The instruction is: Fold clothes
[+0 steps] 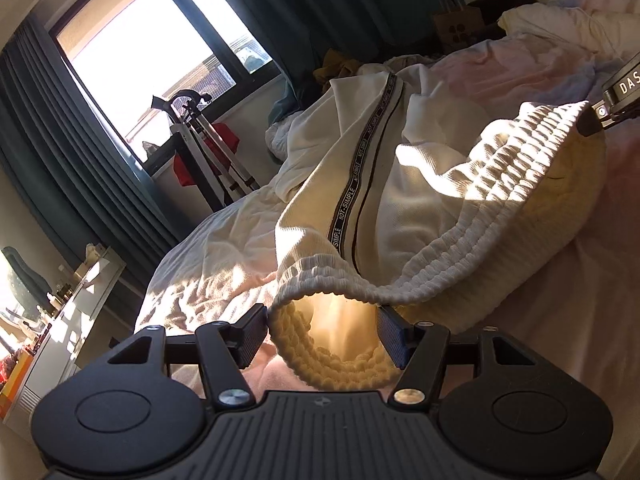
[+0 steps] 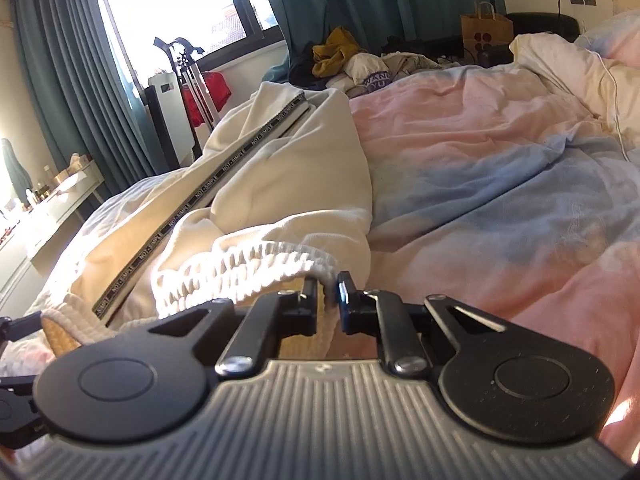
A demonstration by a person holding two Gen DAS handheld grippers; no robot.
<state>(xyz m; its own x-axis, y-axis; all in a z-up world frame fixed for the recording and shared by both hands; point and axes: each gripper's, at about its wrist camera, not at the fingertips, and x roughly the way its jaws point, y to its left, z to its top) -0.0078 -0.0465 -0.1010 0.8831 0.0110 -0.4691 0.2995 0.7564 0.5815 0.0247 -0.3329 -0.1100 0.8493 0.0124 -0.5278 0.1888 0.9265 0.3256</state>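
Right tool [image 2: 328,300] pinches the ribbed elastic waistband [image 2: 256,268] of cream trousers [image 2: 280,168] lying on the bed [image 2: 500,168]; left tool [image 1: 322,332] stands spread, the waistband's looped end between its pads, contact unclear. A black lettered stripe [image 1: 354,184] runs down the leg. Rumpled pastel bedding surrounds; the trousers' far end is hidden.

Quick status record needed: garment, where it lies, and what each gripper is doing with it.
garment: cream trousers with a ribbed elastic waistband and a black lettered side stripe
surface: bed with a pink and blue cover
left gripper: open, waistband loop between its fingers, not pinched
right gripper: shut on the waistband's other end
clutter: clothes pile beyond the bed
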